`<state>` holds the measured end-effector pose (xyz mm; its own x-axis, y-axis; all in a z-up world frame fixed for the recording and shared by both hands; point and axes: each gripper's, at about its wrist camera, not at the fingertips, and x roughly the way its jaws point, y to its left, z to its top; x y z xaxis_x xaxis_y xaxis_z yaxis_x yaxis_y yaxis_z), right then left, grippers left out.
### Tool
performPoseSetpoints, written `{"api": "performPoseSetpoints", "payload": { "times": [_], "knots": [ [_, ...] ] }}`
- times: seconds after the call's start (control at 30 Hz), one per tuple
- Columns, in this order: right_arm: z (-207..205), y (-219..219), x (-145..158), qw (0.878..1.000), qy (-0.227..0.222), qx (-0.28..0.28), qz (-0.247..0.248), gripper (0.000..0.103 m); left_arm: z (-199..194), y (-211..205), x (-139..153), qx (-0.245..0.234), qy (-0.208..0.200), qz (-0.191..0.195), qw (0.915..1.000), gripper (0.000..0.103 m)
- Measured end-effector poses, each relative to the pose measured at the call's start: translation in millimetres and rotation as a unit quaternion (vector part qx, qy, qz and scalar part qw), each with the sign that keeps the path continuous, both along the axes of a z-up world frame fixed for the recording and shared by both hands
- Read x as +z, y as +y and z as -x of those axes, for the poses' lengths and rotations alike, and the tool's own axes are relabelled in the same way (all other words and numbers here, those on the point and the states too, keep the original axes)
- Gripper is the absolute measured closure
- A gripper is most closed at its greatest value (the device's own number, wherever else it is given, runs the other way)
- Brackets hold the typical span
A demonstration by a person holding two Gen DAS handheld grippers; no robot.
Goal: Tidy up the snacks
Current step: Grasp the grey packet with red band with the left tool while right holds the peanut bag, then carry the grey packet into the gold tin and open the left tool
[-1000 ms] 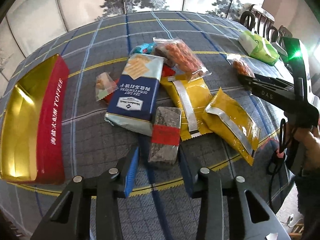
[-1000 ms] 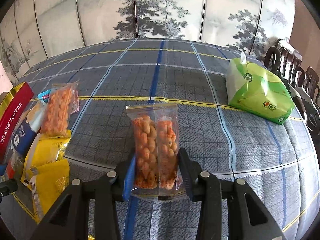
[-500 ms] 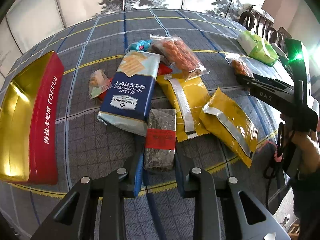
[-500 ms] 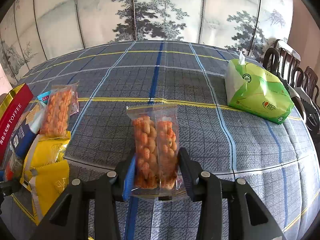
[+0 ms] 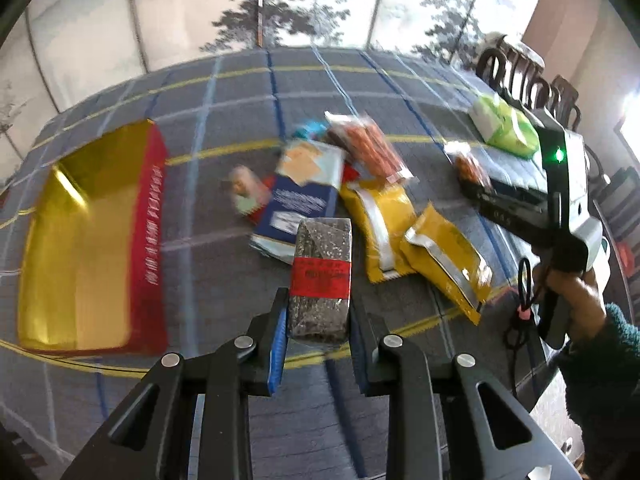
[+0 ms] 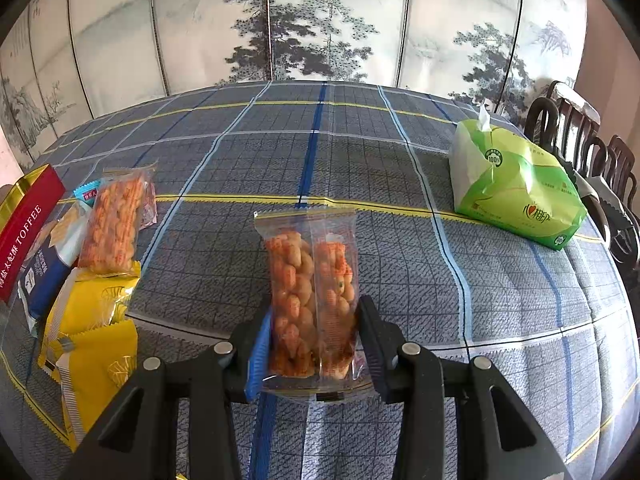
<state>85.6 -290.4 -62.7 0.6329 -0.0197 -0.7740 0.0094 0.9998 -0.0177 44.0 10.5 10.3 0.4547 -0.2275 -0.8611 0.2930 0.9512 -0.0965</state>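
My left gripper (image 5: 318, 312) is shut on a dark speckled snack bar with a red band (image 5: 320, 276) and holds it lifted above the table. A red toffee tin with a gold inside (image 5: 92, 240) lies open to its left. My right gripper (image 6: 314, 328) is shut on a clear pack of orange peanuts (image 6: 312, 296), held above the tablecloth; it also shows in the left wrist view (image 5: 520, 204). A pile of snacks lies between: a blue cracker pack (image 5: 298, 200), two yellow packs (image 5: 444, 264) and another peanut pack (image 6: 114, 228).
A green tissue pack (image 6: 516, 196) sits at the right of the checked tablecloth (image 6: 360, 160). Dark wooden chairs (image 6: 592, 148) stand behind it at the table's right edge. A painted folding screen (image 6: 320, 20) backs the table.
My left gripper closed on the dark snack bar and lifted it off the table, swinging left toward the tin. The right gripper holds its peanut pack almost still.
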Motion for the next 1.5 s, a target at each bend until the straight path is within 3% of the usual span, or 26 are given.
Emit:
{"api": "performPoseSetpoints", "payload": {
  "times": [0.27,0.63,0.97,1.5],
  "knots": [
    [-0.5,-0.1,1.7,1.0,0.004,0.0,0.005,0.061,-19.9,65.0,12.7,0.071,-0.026,-0.033,0.9966,0.079],
    [-14.4,-3.3,7.4,0.999,0.051,0.0,0.004,0.061,-41.1,163.4,-18.5,0.159,0.009,-0.068,0.9849,0.079],
    [-29.5,-0.9,10.8,0.995,0.094,-0.02,0.009,0.061,-41.3,185.6,-33.1,0.163,0.023,-0.082,0.9829,0.079],
    [-32.4,14.8,10.8,0.992,0.107,-0.06,0.034,0.062,-38.8,212.3,-41.8,0.18,0.03,-0.087,0.9794,0.079]
  ]
}}
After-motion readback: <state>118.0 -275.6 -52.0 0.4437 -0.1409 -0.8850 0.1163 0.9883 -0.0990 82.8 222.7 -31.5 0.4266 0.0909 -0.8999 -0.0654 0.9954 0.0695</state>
